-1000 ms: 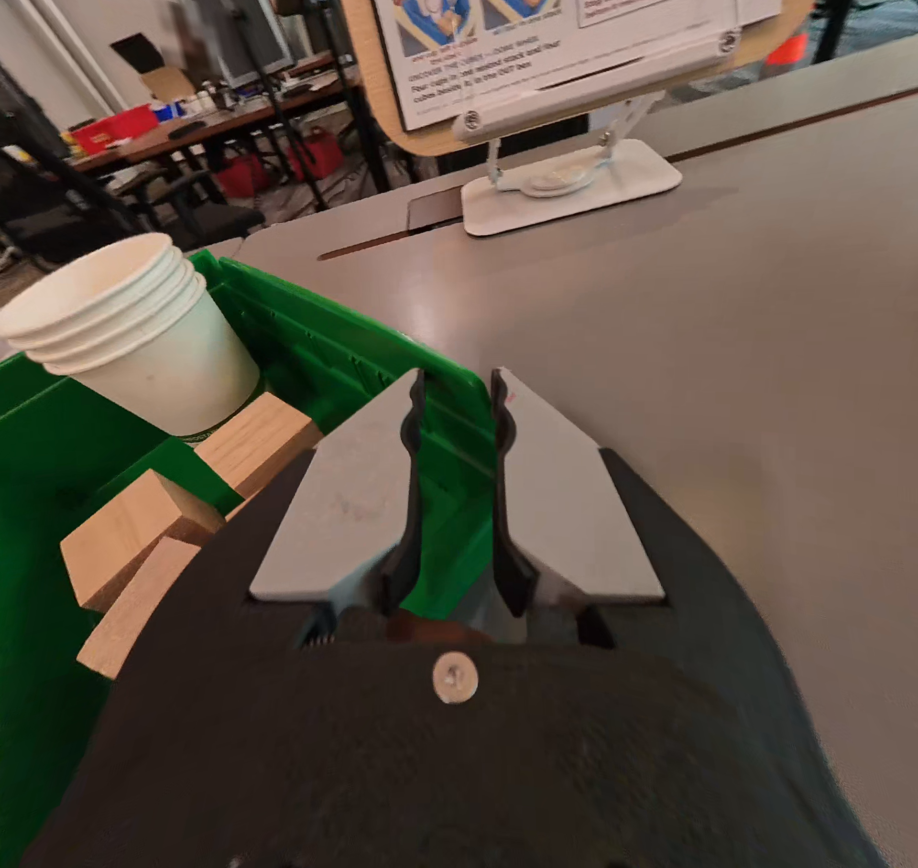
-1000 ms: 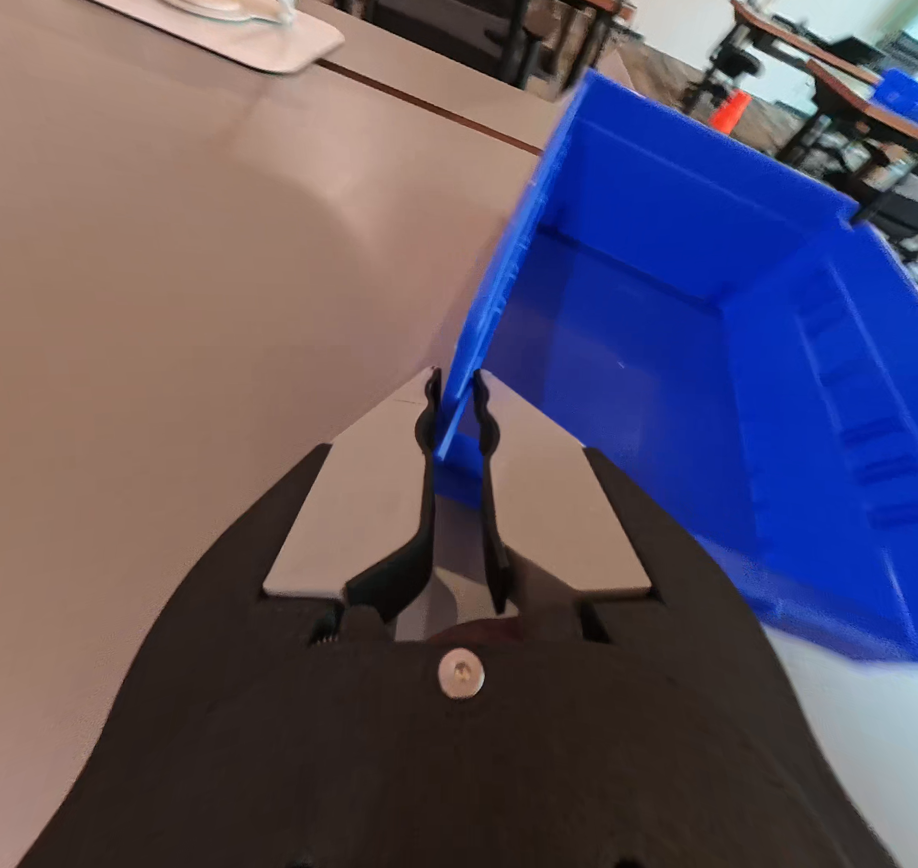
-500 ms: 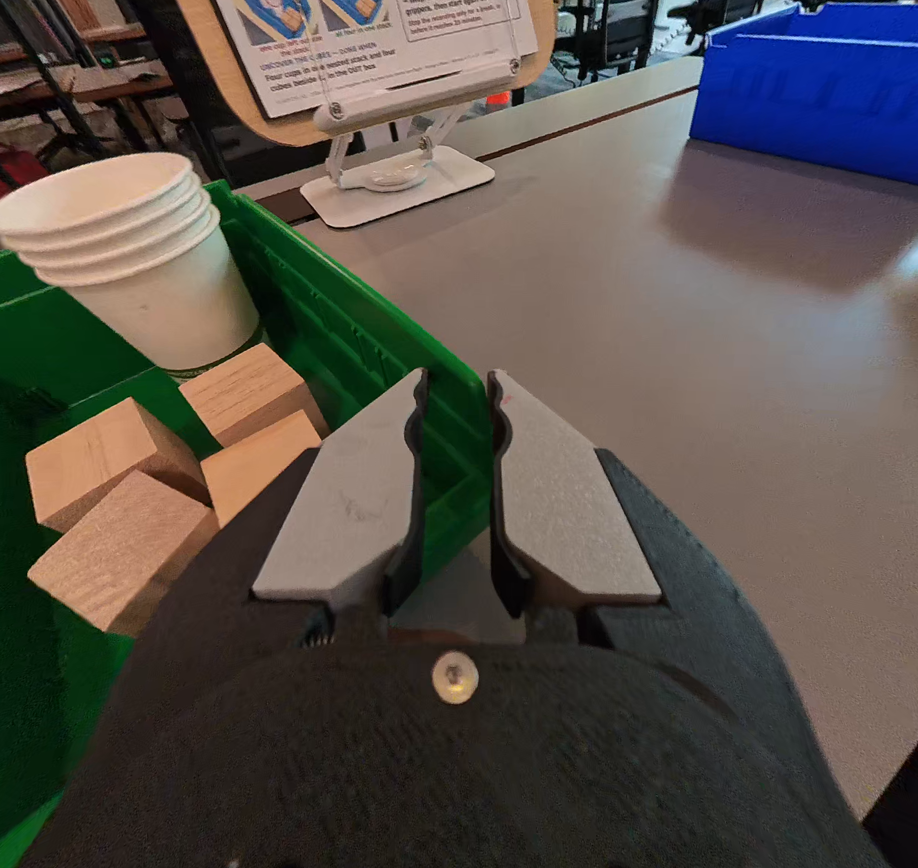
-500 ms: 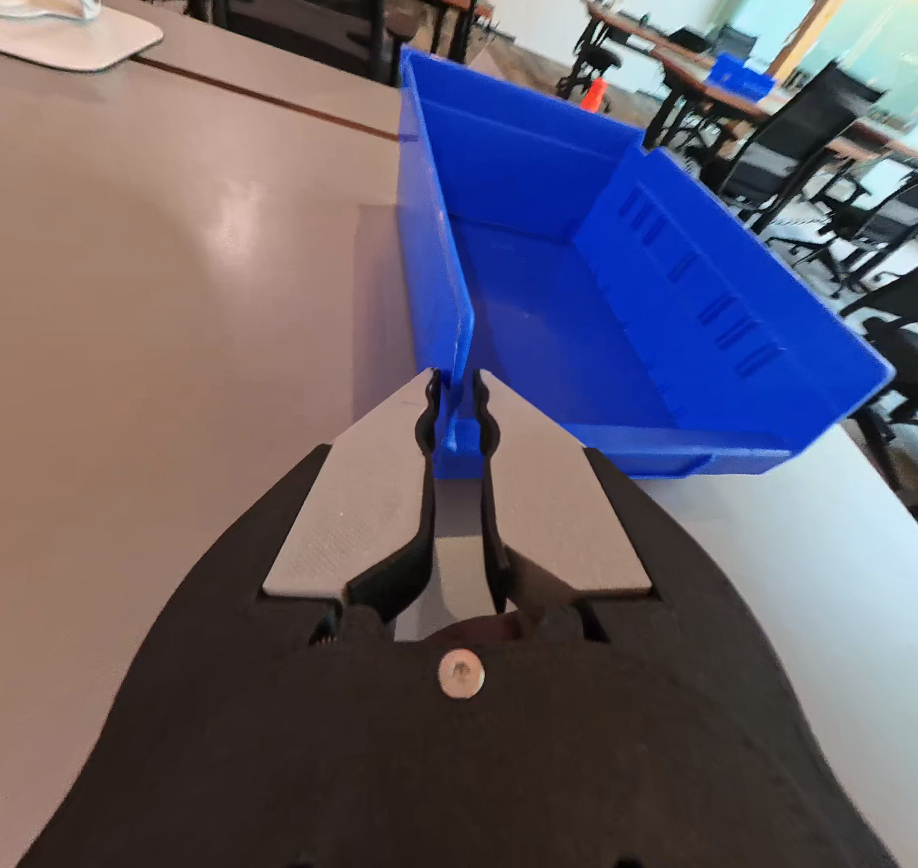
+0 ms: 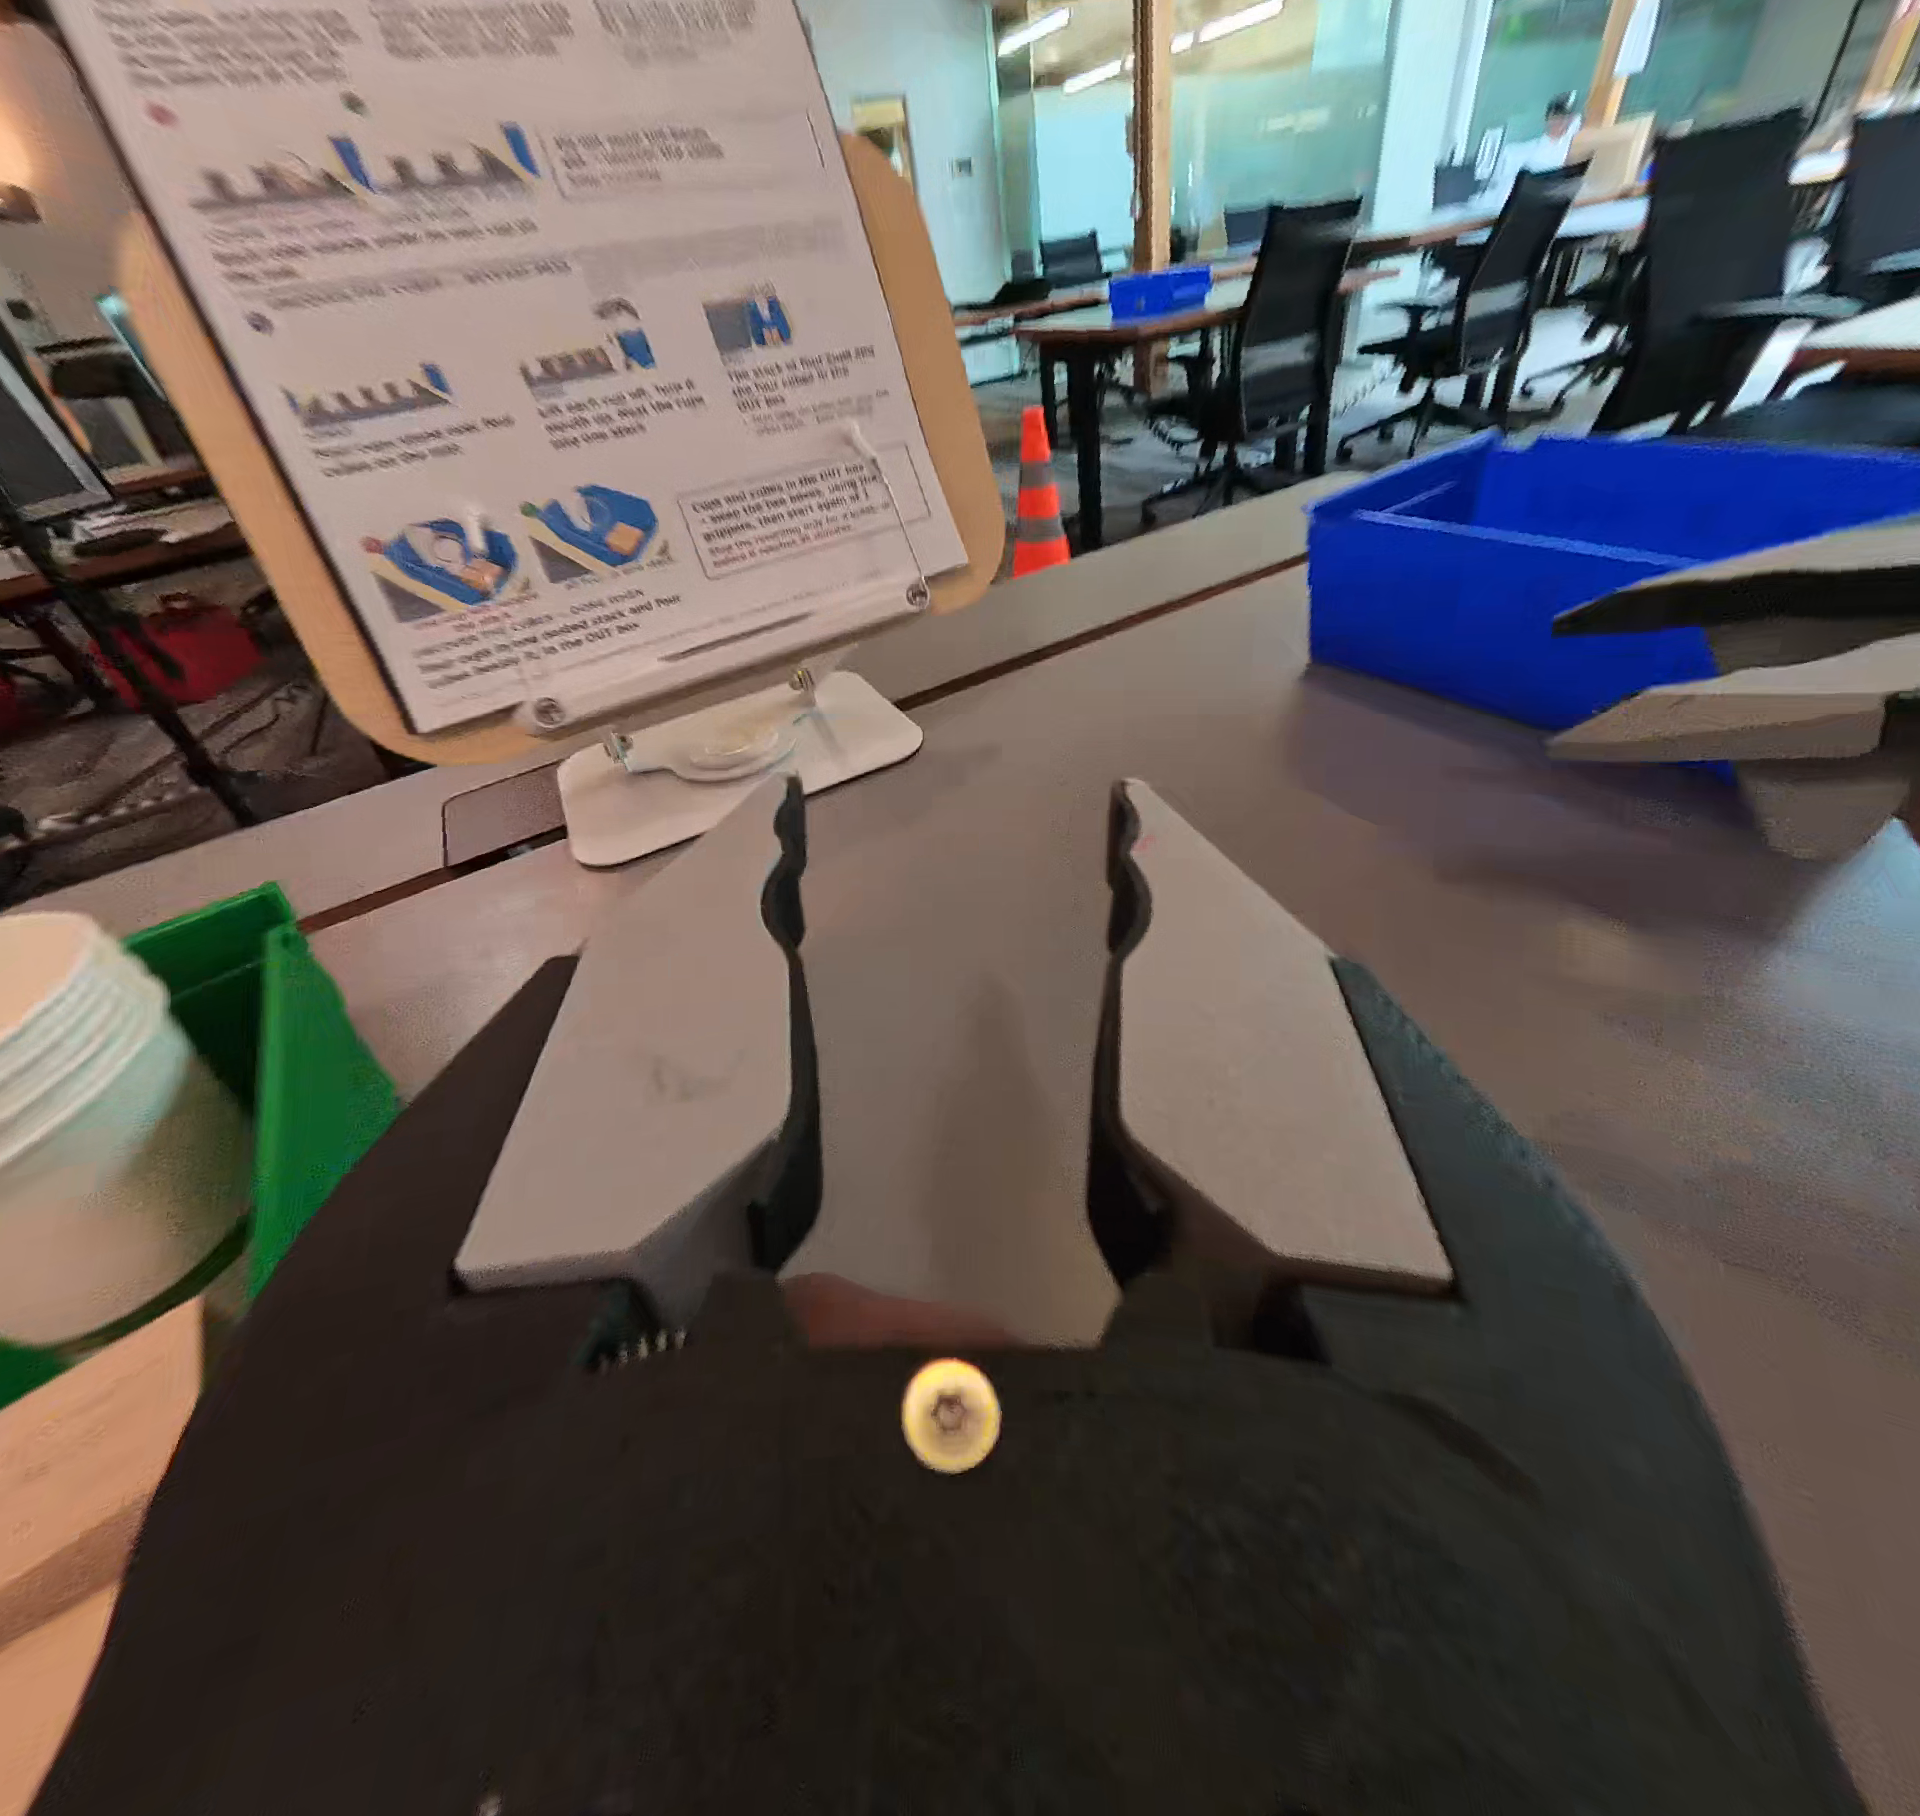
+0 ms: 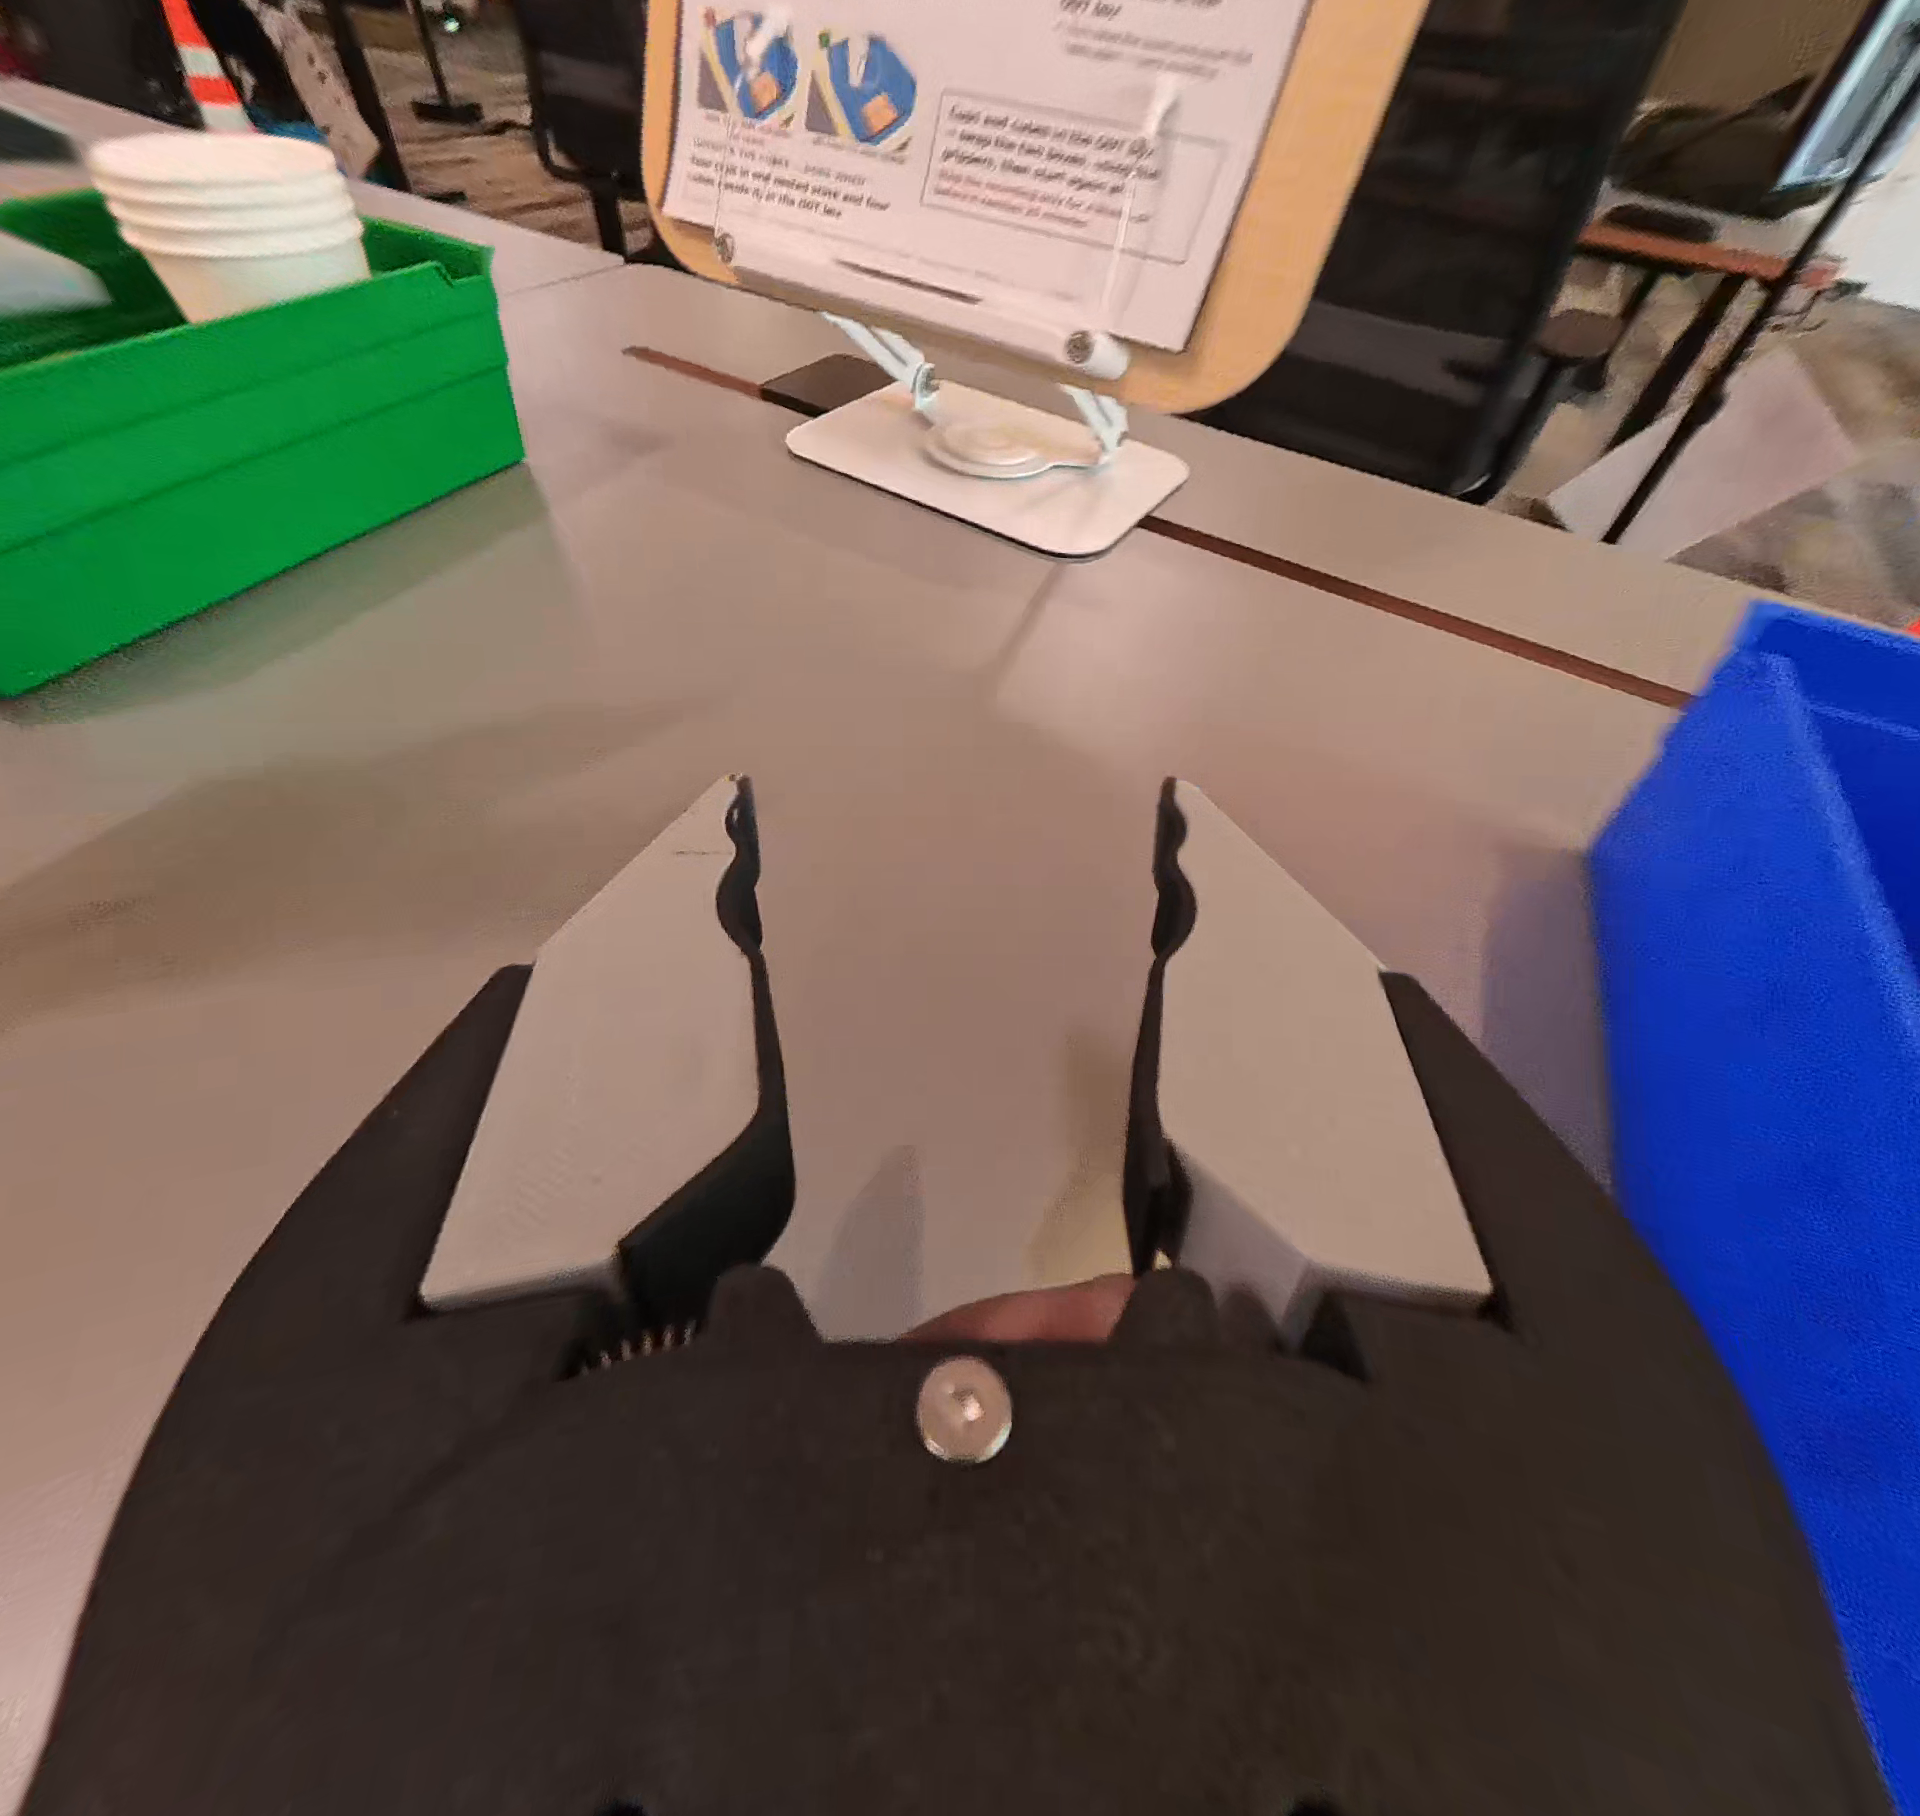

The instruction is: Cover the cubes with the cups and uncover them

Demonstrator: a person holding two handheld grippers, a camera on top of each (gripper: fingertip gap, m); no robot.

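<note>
My left gripper (image 5: 954, 810) is open and empty above the grey table (image 5: 1455, 935), just right of the green bin (image 5: 312, 1070). A stack of white paper cups (image 5: 94, 1122) stands in that bin. A wooden cube (image 5: 73, 1454) shows blurred at the lower left edge. My right gripper (image 6: 954, 805) is open and empty over the table's middle, left of the blue bin (image 6: 1766, 1039). It also shows at the right edge of the left wrist view (image 5: 1579, 686). The green bin (image 6: 239, 457) with the cup stack (image 6: 234, 218) lies at the left of the right wrist view.
An instruction board on a white stand (image 5: 727, 758) rises at the table's far side; it also shows in the right wrist view (image 6: 987, 467). The blue bin (image 5: 1538, 571) is at the right. Desks, chairs and an orange cone (image 5: 1039, 499) stand beyond. The wooden cube (image 5: 73, 1454) is about 25 cm from my left fingertips.
Both grippers let go of the bin rims they were shut on and opened wide. Both swung away from their bins and now face the board across the table.
</note>
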